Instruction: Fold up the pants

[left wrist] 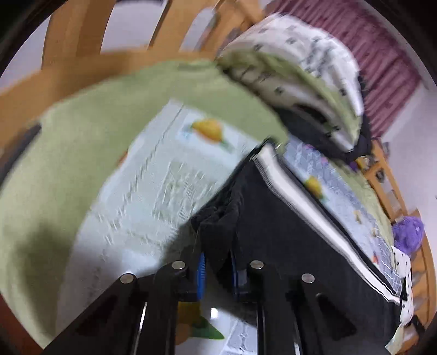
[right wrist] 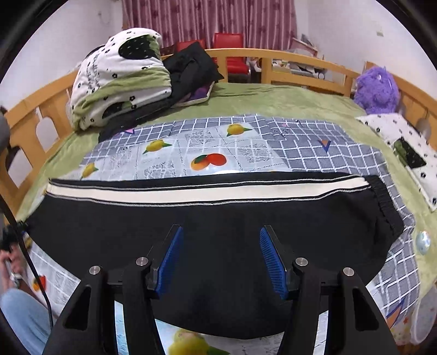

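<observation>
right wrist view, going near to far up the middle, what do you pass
right gripper → black pants → white side stripe → fruit-print sheet → green blanket → wooden bed rail → red chairs → pink curtain

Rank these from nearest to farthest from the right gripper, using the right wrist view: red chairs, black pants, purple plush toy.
Measured from the right gripper:
1. Black pants, directly beneath the fingers.
2. Purple plush toy, far right at the bed rail.
3. Red chairs, beyond the bed's end, by the curtain.
</observation>
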